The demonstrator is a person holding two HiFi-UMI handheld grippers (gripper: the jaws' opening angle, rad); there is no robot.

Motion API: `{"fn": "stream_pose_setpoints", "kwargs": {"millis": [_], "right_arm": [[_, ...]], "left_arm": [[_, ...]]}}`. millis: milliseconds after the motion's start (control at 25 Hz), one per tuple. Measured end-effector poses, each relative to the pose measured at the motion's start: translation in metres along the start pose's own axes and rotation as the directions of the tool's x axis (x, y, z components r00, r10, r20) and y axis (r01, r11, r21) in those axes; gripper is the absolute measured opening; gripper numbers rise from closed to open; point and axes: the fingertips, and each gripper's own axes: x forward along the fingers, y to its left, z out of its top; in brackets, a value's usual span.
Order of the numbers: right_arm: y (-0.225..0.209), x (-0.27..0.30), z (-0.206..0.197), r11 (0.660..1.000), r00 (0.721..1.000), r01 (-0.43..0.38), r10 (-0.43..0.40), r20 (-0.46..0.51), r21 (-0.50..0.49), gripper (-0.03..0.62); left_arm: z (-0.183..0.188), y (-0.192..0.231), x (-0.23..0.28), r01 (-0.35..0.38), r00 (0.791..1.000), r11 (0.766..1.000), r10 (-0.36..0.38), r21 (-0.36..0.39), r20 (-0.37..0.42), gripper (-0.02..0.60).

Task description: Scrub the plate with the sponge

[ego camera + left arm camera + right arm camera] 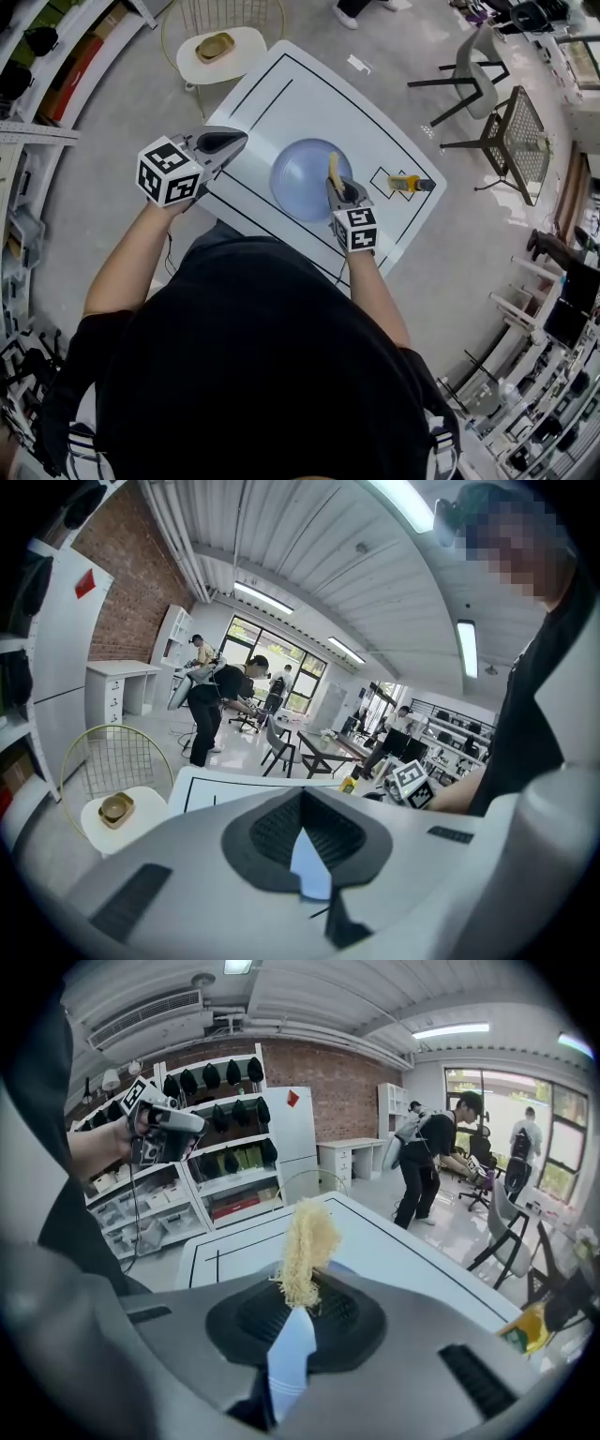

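**Head view.** The plate (295,178) lies on the table (375,122), straight in front of the person. The right gripper (339,187) sits over its right part, jaws clamped on the sponge (333,167). The sponge's long axis runs on from the jaws, away from the person and across the plate. The left gripper (234,141) is raised off the plate's left edge, clear of it, with its tips pointing toward the plate. A bottle (406,183) lies to the right, apart from the plate.

**Left gripper view.** The left gripper (302,803) has its jaw tips together and nothing between them. A sliver of blue plate (309,864) shows through the gap behind the tips.

**Right gripper view.** The right gripper (300,1307) pinches the sponge (307,1241) by its lower end, the rest standing out beyond the pads. The plate (291,1354) shows just beneath. The right gripper is much the nearer, so scrubbing probably calls only for lowering the sponge onto the plate. The left gripper could steady the rim.
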Motion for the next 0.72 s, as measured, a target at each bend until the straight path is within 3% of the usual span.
{"fn": "stream_pose_setpoints", "kwargs": {"millis": [360, 720], "right_arm": [[0.021, 0.041, -0.028, 0.986, 0.993, -0.057, 0.040, -0.107, -0.156, 0.035], [0.037, 0.074, -0.057, 0.950, 0.968, -0.150, 0.084, -0.238, -0.272, 0.035]], "left_arm": [[-0.009, 0.018, -0.002, -0.014, 1.000, 1.000, 0.013, -0.027, -0.009, 0.003], [-0.020, 0.039, -0.001, -0.034, 0.999, 0.997, 0.034, -0.074, -0.007, 0.003]]}}
